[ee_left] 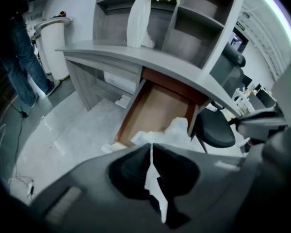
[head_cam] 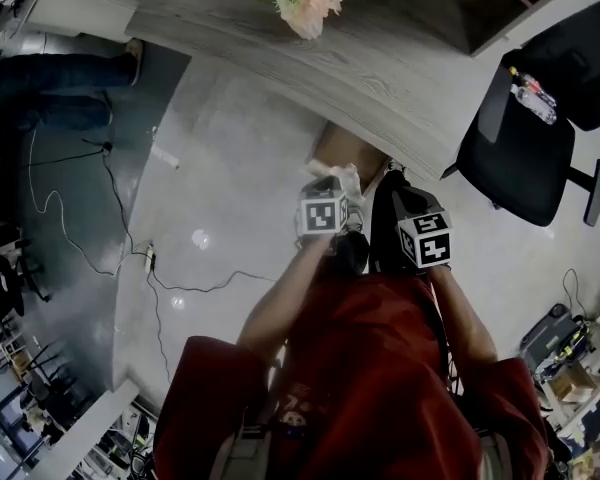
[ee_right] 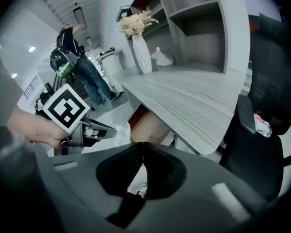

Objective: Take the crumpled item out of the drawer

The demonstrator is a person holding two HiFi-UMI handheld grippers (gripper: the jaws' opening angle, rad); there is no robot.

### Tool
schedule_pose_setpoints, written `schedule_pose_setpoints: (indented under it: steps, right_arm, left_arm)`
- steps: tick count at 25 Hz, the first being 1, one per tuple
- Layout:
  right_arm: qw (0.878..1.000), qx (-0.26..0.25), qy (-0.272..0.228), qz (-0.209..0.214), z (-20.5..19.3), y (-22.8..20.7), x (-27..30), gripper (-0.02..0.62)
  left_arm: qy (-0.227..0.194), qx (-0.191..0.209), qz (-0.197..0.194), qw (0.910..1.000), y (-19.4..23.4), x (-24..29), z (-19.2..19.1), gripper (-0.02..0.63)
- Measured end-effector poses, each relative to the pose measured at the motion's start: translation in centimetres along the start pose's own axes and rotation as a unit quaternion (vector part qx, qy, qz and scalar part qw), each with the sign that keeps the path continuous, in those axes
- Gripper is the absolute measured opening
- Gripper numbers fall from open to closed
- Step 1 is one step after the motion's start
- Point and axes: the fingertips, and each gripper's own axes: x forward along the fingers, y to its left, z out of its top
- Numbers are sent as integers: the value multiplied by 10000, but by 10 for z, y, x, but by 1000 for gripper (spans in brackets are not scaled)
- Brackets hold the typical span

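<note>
The left gripper [ee_left: 151,147] had its jaws pressed onto a fold of the crumpled item [ee_left: 170,131], a white wad of what looked like paper or tissue. A thin strip ran down between the pads, and the bulk bulged out beyond the tips. The wad hung in the air in front of the open drawer [ee_left: 153,103], whose brown floor lay bare beneath the curved desk [ee_left: 136,57]. In the head view it sat just by the drawer's front edge. Whether it had fully cleared that edge was hard to judge from so steep an angle. The right gripper [ee_right: 143,144] was beside the left, its jaws pressed together on nothing, with only floor and a shoe showing past them.

The step in hand appeared to be drawing the wad out and away. Since the hold was on one thin fold of light material, a jerk could tear it or let it slip. The pinch would need to be firm and the pull smooth. The best path would lift slightly and come back toward the person, clear of the drawer's side walls and the underside of the desk. The office chair [ee_left: 216,130] stood close on the right, so a straight path back looked safer than a sideways swing.
</note>
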Motion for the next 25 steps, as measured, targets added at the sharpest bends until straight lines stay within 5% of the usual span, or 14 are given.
schedule_pose_setpoints:
  steps: [12,25]
  right_arm:
    - [9978,398,-321,-430,1,12,-34,2]
    - [9924,327,-726,-938,21,5,-80,2]
  left_arm:
    - [-355,151,-341,9987,-30,-63,0,11]
    - [-1014,569,-269,9929,-34,-128,25,9]
